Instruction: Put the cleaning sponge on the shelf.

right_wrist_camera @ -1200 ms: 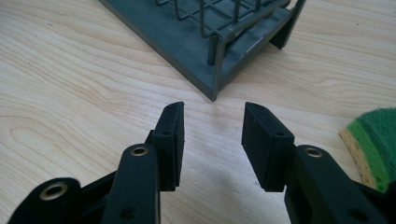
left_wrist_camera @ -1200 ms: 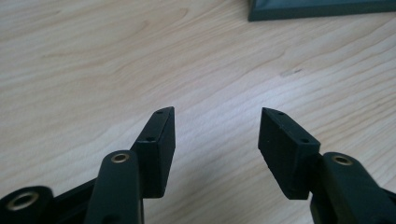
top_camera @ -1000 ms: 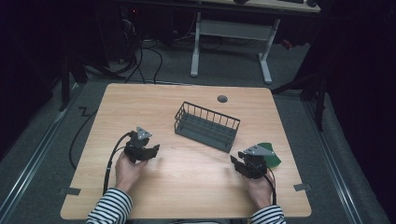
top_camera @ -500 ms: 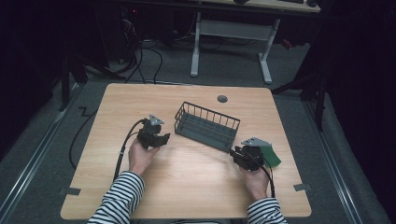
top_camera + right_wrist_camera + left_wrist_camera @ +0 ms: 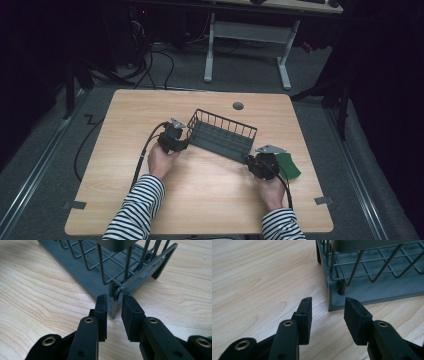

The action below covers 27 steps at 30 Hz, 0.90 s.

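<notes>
The dark wire rack [image 5: 221, 136] sits slantwise near the middle of the table [image 5: 125, 120], with a gripper at each end. The right gripper [image 5: 114, 305] has just been closing; its jaws straddle the rack's corner frame wire, a narrow gap showing on each side, so the pads seem not yet to press. The left gripper [image 5: 327, 311] has also been closing, but its jaws stand apart just short of the near corner with only table between them. A good grasp probably needs the left to ease forward over the frame edge before both squeeze evenly.

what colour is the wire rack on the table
Dark grey, wires and base alike; the wire rack shows best in the right gripper view.
</notes>
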### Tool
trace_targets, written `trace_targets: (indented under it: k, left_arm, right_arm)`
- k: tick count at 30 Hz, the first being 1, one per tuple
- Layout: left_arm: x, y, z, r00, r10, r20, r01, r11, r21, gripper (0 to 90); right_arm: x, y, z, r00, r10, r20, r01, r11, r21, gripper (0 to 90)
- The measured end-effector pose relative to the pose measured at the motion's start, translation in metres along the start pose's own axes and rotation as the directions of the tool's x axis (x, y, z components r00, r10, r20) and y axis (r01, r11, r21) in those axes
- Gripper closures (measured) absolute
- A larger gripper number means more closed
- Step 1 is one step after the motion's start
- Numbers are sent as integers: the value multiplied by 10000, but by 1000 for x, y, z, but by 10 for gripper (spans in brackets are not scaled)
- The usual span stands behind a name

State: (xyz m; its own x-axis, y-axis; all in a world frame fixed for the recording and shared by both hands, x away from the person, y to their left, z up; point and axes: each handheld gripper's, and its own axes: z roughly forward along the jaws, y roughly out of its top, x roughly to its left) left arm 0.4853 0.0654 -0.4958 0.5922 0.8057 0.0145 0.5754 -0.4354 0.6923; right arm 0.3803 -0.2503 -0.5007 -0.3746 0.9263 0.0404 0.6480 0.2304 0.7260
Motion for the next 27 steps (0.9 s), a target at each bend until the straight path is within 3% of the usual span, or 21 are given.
trace_targets:
  k: [8,16,24,27]
  left_arm:
    - [5,0,9,9995,-302,76,303,9994,-148,656]
    - [0,11,14,9998,-64,192,69,9996,-279,721]
    - [-1,9,18,9996,46,285,-47,10000,23,844]
    - [3,8,16,9985,-118,535,112,9999,107,858]
  right_arm:
    - [1,4,3,10000,-64,-39,64,10000,-7,790]
    - [0,4,1,9999,-115,-33,115,9999,30,837]
    - [-2,3,2,9998,-129,-134,131,9999,105,860]
    - [-2,3,2,9997,-186,-130,188,9998,115,861]
